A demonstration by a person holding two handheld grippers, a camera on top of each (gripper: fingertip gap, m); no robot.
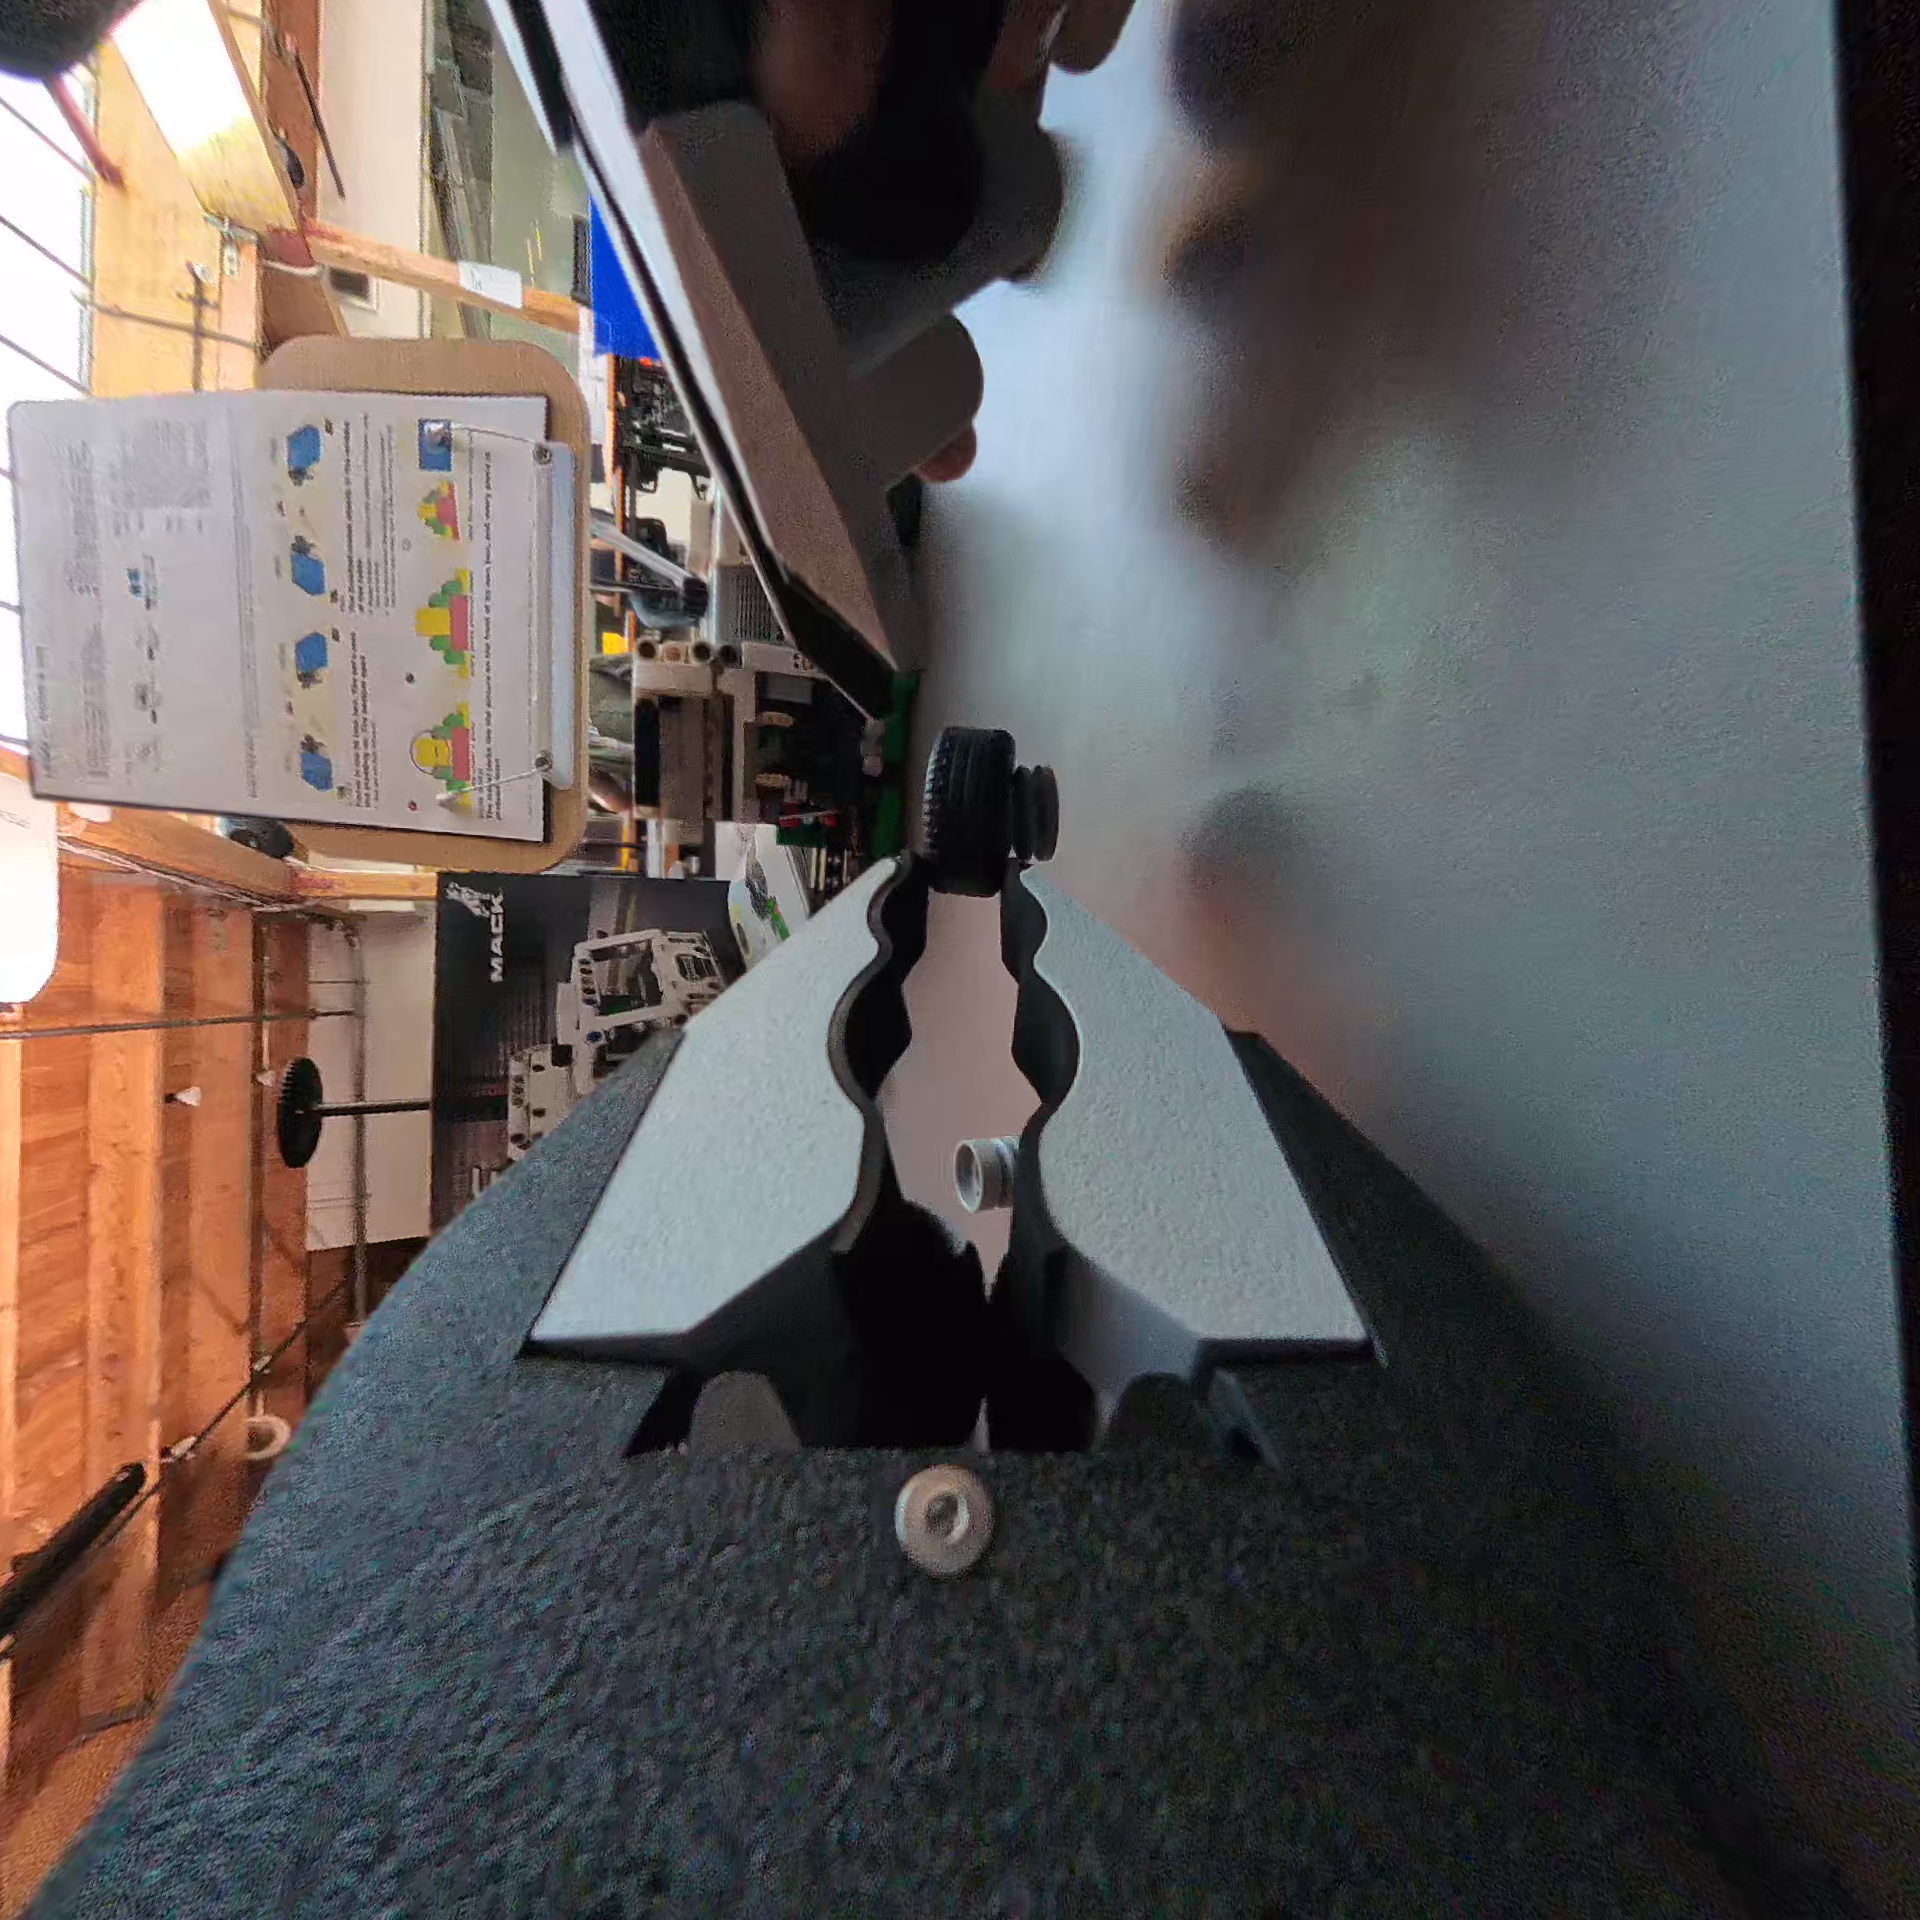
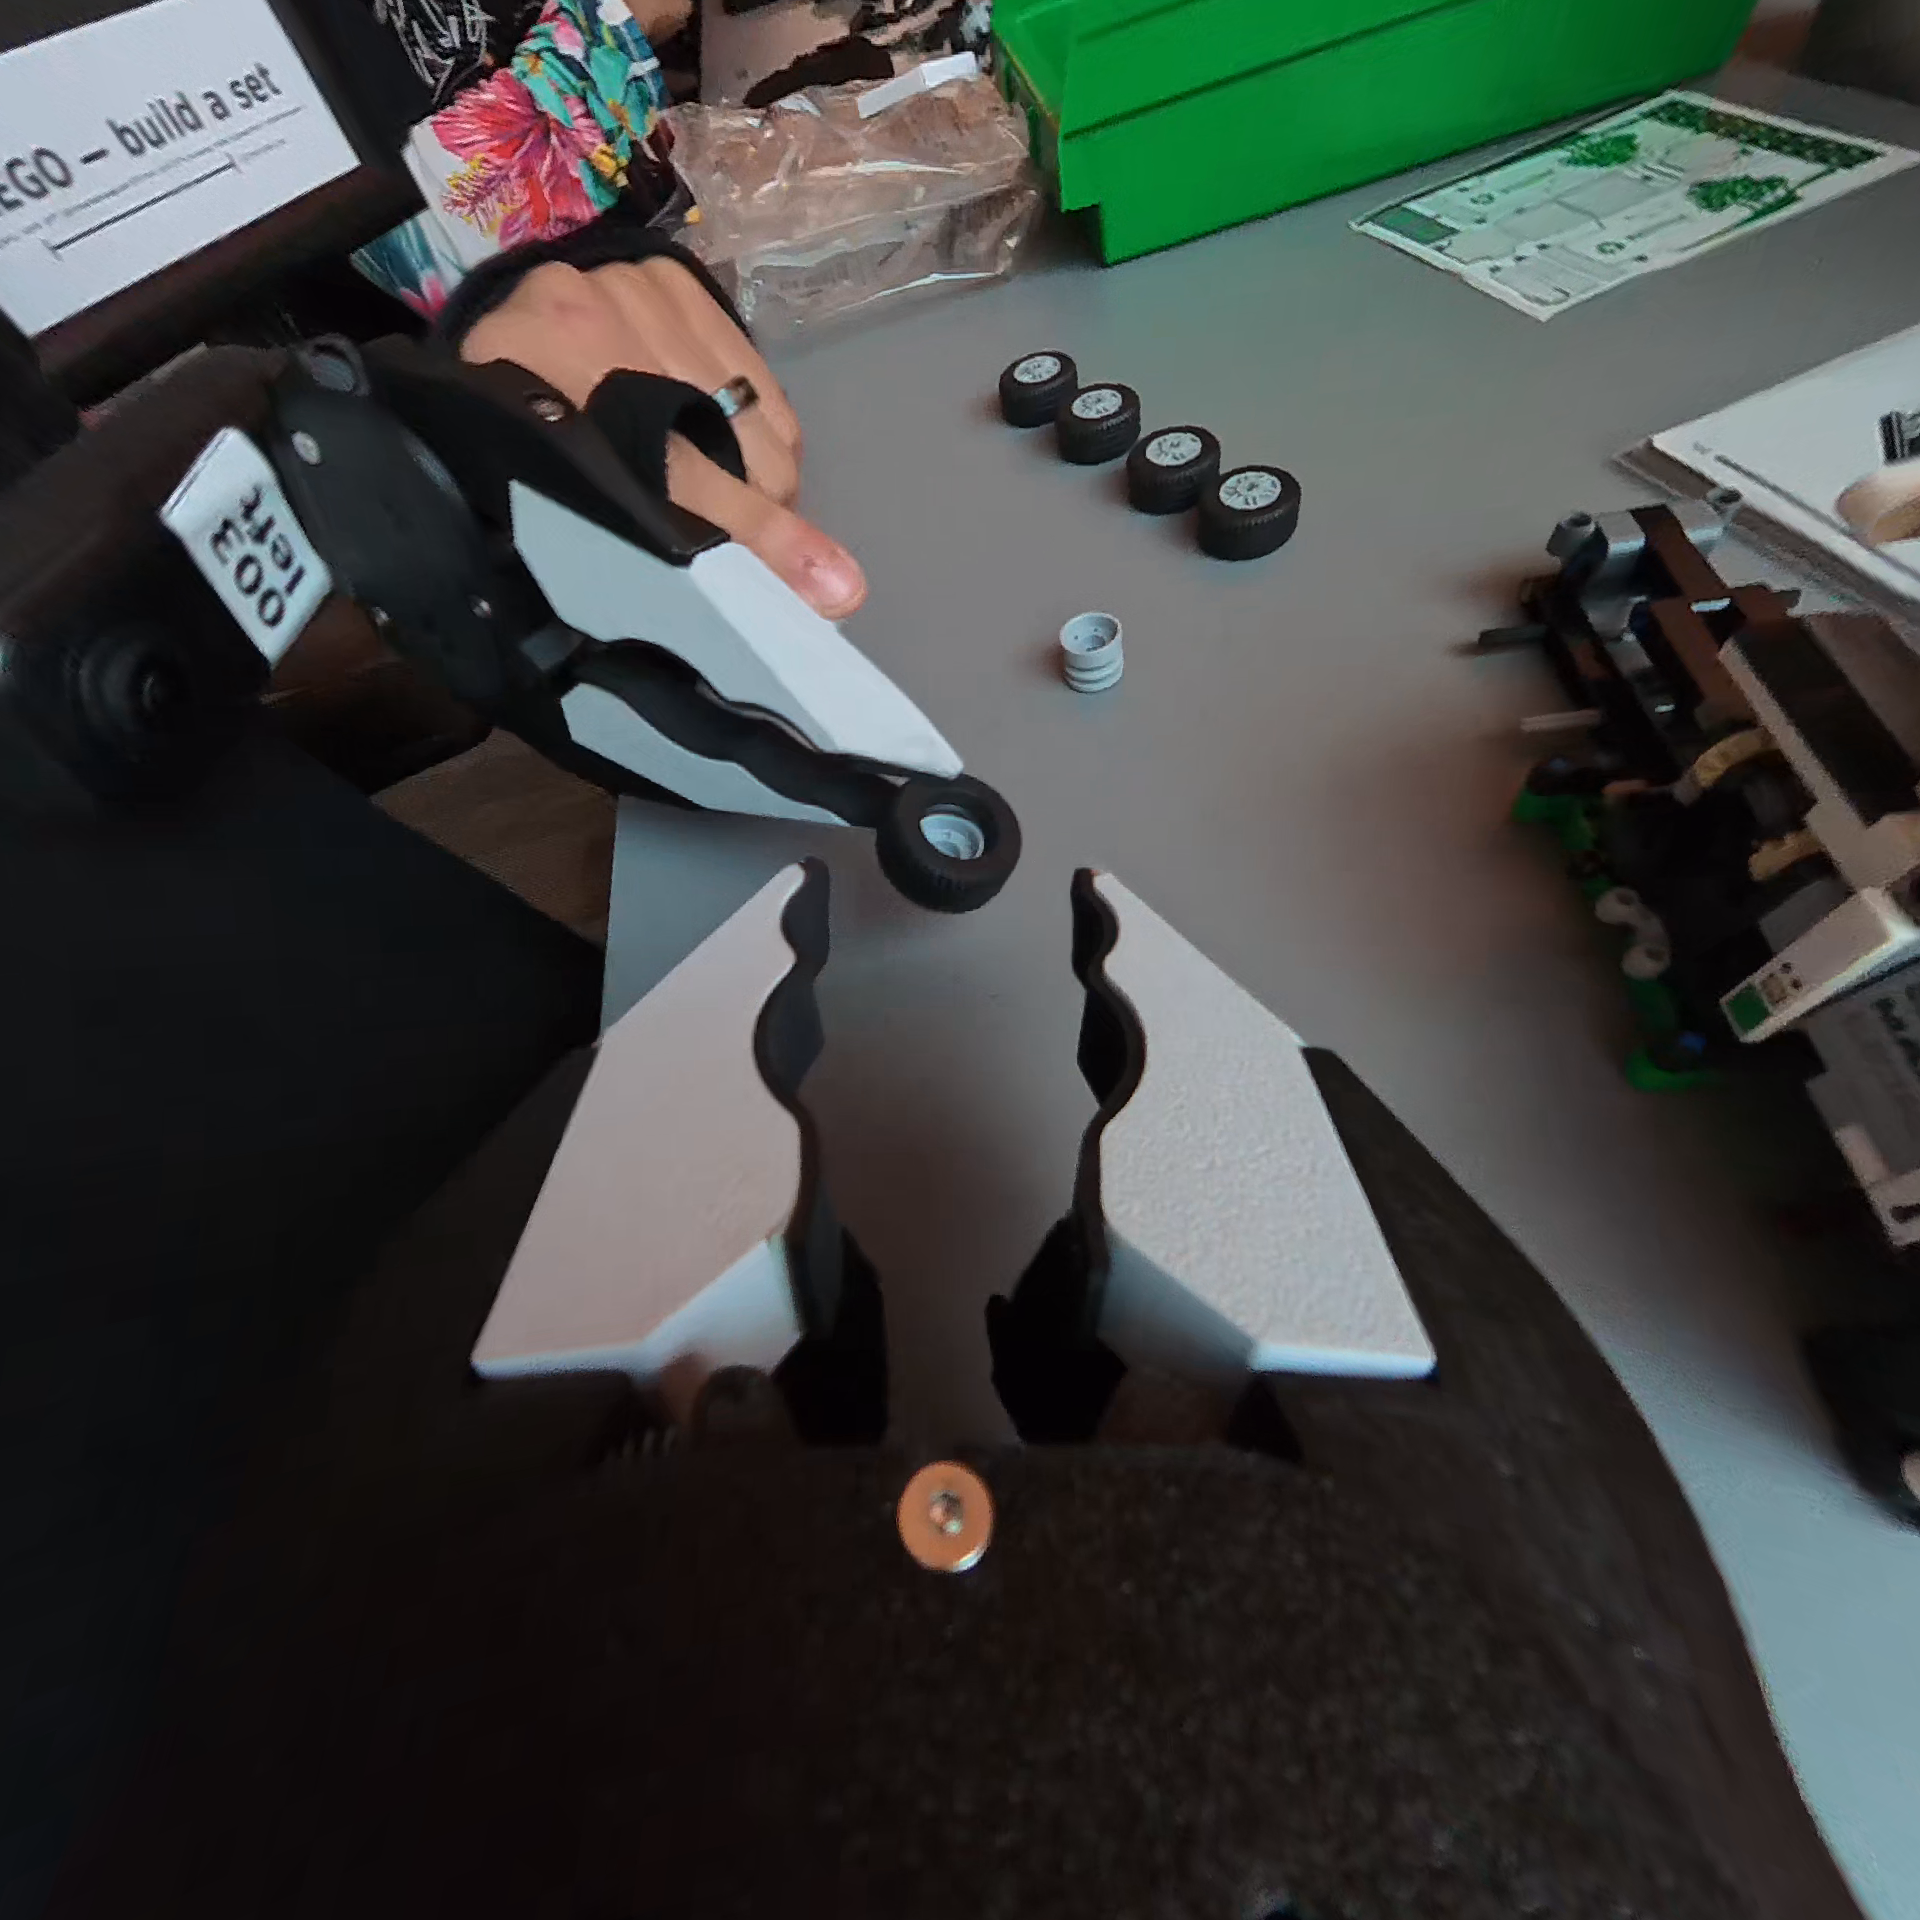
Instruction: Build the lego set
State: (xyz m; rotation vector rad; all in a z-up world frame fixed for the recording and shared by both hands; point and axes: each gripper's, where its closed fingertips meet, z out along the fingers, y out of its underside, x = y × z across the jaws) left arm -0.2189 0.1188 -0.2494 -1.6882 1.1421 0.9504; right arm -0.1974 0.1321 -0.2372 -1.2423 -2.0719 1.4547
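Your left gripper (image 2: 940, 821) pinches a small black rubber tyre with a grey plastic hub (image 2: 948, 844) at its tread, just above the grey desk (image 2: 1299, 831). It's light, and the rubber probably gives, so squeeze gently. Your right gripper (image 2: 951, 894) hangs empty, jaws apart, just beside it. A loose grey hub (image 2: 1091, 651) and four finished wheels (image 2: 1148, 449) wait farther right.

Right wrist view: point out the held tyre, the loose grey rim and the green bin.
Held tyre (image 2: 948, 844): right wrist view, on its rubber sidewall.
Loose grey rim (image 2: 1091, 652): right wrist view, ribbed side.
Green bin (image 2: 1299, 135): right wrist view, front wall.
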